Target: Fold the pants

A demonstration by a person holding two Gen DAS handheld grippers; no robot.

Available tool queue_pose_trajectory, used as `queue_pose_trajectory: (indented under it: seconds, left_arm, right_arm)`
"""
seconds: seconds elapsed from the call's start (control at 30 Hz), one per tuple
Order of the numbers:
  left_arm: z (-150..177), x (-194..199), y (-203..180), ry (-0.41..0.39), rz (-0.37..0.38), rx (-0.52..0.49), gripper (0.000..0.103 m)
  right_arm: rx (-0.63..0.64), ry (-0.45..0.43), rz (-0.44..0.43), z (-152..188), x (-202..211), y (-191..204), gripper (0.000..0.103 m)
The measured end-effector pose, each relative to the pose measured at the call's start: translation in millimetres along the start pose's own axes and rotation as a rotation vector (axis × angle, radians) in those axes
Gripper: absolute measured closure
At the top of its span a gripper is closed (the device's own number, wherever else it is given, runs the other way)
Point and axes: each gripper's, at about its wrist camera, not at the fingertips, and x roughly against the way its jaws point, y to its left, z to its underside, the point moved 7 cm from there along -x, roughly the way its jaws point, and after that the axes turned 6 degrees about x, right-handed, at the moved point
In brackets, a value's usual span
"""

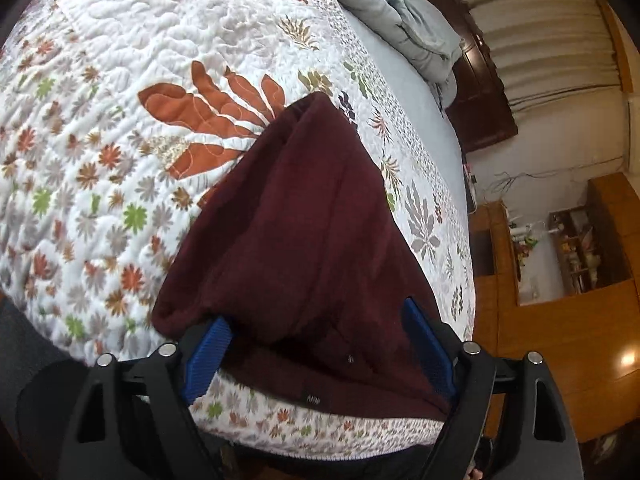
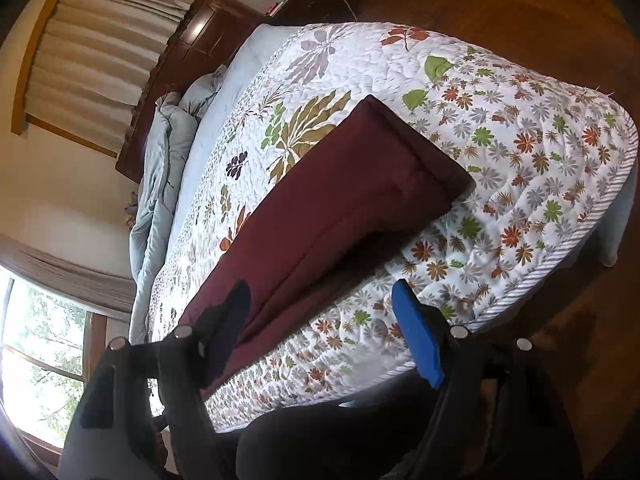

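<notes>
The pants (image 1: 304, 220) are lying folded lengthwise on the quilt (image 1: 120, 60), near the bed's front edge, forming a long maroon strip with one end (image 2: 416, 152) squared off.

Left gripper (image 1: 320, 352): jaws are standing apart on either side of the near end of the pants. The blue pads (image 1: 208, 356) are flanking the cloth and do not appear to be pressing it; the cloth is released.

Right gripper (image 2: 324, 324): jaws are standing apart. One finger is lying over the edge of the pants, the other blue pad (image 2: 416, 340) is hanging over bare quilt. Nothing is being grasped.

Risks from here:
- Closing the jaws low is likely to pinch the quilt together with the pants, dragging the cover during the next fold.
- Gripping only the top layer is likely to peel the lengthwise fold open.
- Unequal lifting by the two grippers is likely to skew the strip.

Surface and room: the quilt is white with a flower print and puckered stitching. A pale blue blanket (image 2: 168, 148) is lying bunched by the dark headboard (image 2: 168, 76). Curtains (image 2: 100, 40), a window (image 2: 44, 352) and a wooden floor (image 1: 540, 360) are surrounding the bed.
</notes>
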Motion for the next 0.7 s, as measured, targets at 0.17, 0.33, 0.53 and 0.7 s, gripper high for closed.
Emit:
queue_pose_trajectory:
  seconds: [0.17,0.33,0.53,0.7]
  left_arm:
    - [-1.2,-20.6,11.2,-0.003,-0.014,0.054,0.066]
    - [4.6,-17.9,13.2,-0.013,-0.012,0.044,0.072]
    - [4.7,-19.2,11.5,0.011,-0.035,0.021,0.072]
    - [-4.8,-27.3,5.9,0.027,-0.062,0.020,0.075]
  right_arm:
    - [-0.040,-0.022,-0.009,-7.0,1.8,-4.1,0.029]
    - [-0.219,-0.091,-0.074,-19.3,15.2,-19.2,0.028]
    - [-0.292,-0.074,-0.081,-29.0,6.3,-24.8,0.028]
    - [-0.347,-0.028,-0.036,-31.6,-24.0,-36.1,0.075]
